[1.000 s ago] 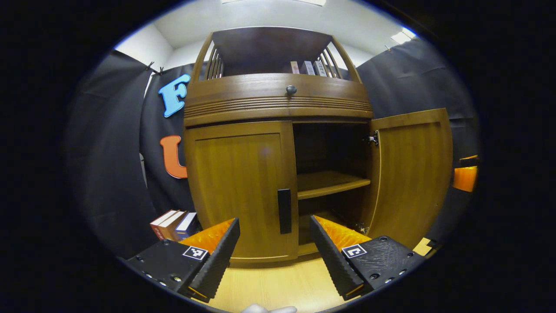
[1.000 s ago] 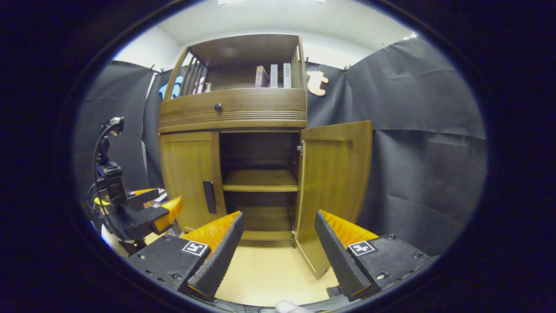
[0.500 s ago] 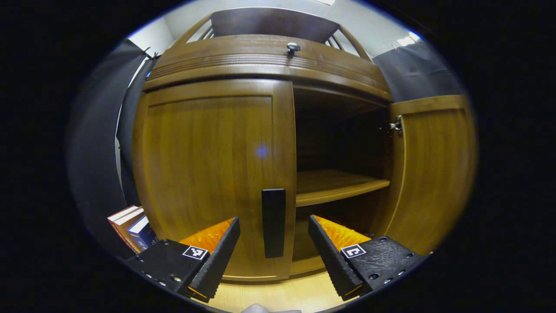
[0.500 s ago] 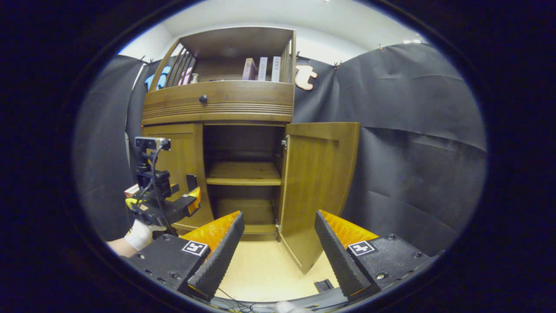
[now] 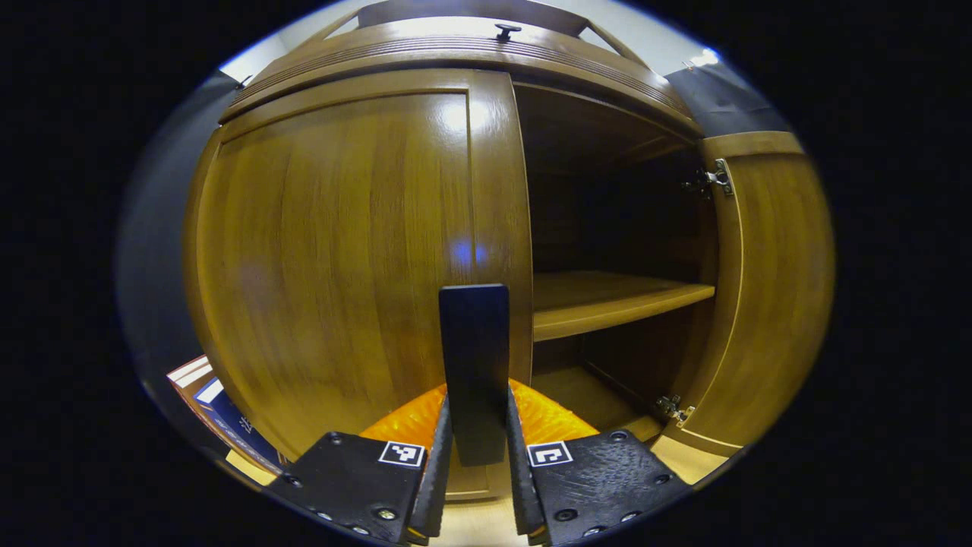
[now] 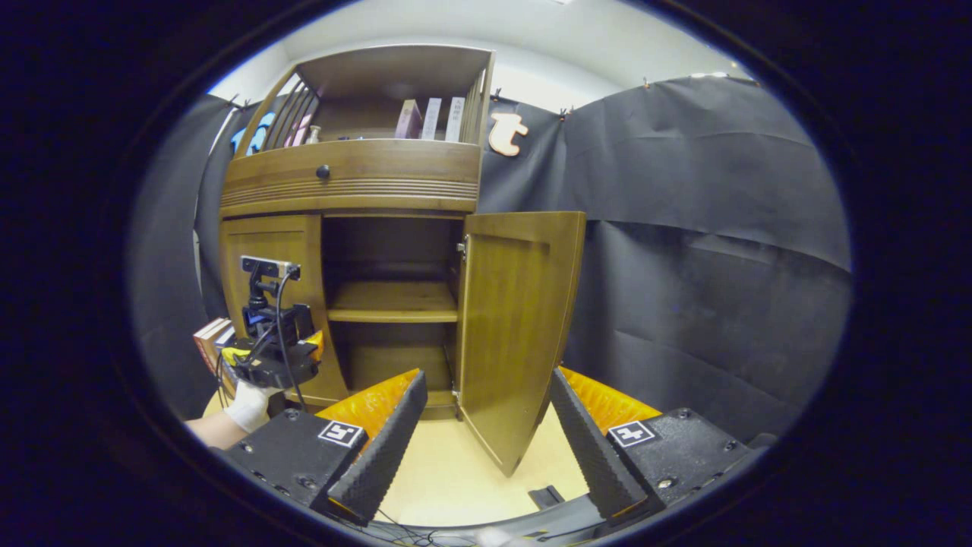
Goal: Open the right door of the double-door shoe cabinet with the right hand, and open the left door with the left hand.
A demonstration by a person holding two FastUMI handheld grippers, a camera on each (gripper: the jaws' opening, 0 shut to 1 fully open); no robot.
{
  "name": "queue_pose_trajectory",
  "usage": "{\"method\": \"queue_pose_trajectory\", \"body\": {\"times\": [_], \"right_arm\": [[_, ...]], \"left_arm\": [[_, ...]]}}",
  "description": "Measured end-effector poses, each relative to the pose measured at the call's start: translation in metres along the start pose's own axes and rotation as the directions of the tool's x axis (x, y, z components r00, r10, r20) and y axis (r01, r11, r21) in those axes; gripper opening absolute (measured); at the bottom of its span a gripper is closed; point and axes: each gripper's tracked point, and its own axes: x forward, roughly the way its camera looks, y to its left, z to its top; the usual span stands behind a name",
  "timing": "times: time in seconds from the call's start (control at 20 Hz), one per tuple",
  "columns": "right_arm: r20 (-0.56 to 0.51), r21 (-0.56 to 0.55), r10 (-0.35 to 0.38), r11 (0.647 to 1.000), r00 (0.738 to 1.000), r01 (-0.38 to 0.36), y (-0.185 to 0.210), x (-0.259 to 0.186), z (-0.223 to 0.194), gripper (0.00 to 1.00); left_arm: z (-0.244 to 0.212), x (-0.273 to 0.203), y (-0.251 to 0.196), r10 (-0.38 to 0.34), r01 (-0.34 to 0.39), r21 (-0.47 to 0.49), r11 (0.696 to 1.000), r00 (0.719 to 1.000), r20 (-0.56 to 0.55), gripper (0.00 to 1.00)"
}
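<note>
Left gripper view: handle (image 5: 474, 365) sits pinched between left tool (image 5: 477, 463) fingers.

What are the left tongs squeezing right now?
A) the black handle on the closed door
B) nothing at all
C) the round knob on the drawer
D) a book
A: in the left gripper view the left tongs have both fingers pressed against the black handle of the closed left door.

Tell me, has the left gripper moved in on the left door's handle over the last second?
Yes. The left gripper has moved forward to the left door, and its fingers have gone from wide open to closed on the black handle.
</note>
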Motion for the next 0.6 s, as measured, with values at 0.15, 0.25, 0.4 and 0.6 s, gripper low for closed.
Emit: {"method": "queue_pose_trajectory", "body": {"times": [0.15,0.25,0.4,0.6], "right_arm": [[-0.005,0.0,0.025,1.0,1.0,-0.025,0.011,0.001,-0.001,1.0],[0.0,-0.012,0.047,0.999,0.999,-0.047,0.019,-0.002,-0.001,1.0],[0.001,-0.031,0.077,0.997,0.997,-0.077,0.029,-0.008,-0.005,1.0],[-0.018,-0.027,0.119,0.992,0.993,-0.12,0.04,-0.015,-0.014,1.0]], "left_arm": [[-0.001,-0.005,-0.001,-0.03,0.029,-0.022,0.999,1.0,-0.005,0.38],[-0.003,-0.015,-0.002,-0.053,0.052,-0.021,0.998,0.999,-0.008,0.29],[-0.005,-0.035,-0.003,-0.093,0.093,-0.021,0.995,0.996,-0.001,0.29],[-0.006,-0.072,0.0,-0.132,0.132,-0.024,0.991,0.991,0.023,0.26]]}}
